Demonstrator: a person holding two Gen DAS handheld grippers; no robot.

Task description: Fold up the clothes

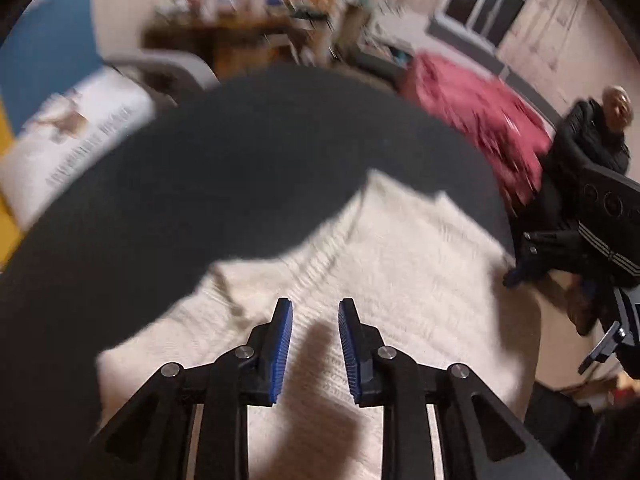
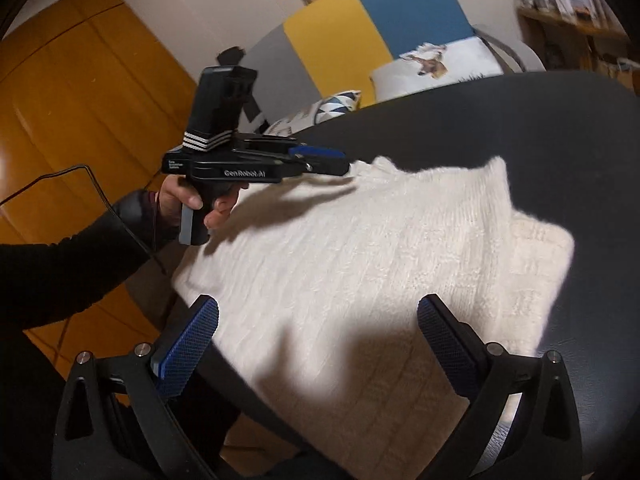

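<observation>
A white knitted sweater [image 1: 400, 260] [image 2: 360, 248] lies folded on a dark round table [image 1: 240, 160] [image 2: 560, 140], its near edge at the table's rim. In the left wrist view my left gripper [image 1: 315, 308] hangs over the sweater's near part, jaws a little apart with nothing between the blue pads. In the right wrist view a hand holds that left gripper [image 2: 340, 162] level above the sweater's far left corner. My right gripper [image 2: 318, 304] stands wide open over the near edge of the sweater, holding nothing. It also shows at the right edge as the right gripper [image 1: 516, 276].
A white printed cushion [image 2: 436, 64] [image 1: 80, 128] and a yellow and blue seat back [image 2: 360, 36] stand behind the table. A red blanket [image 1: 472, 120] and a seated person in a black jacket [image 1: 588, 140] are at the right. Wooden doors [image 2: 80, 80] fill the left.
</observation>
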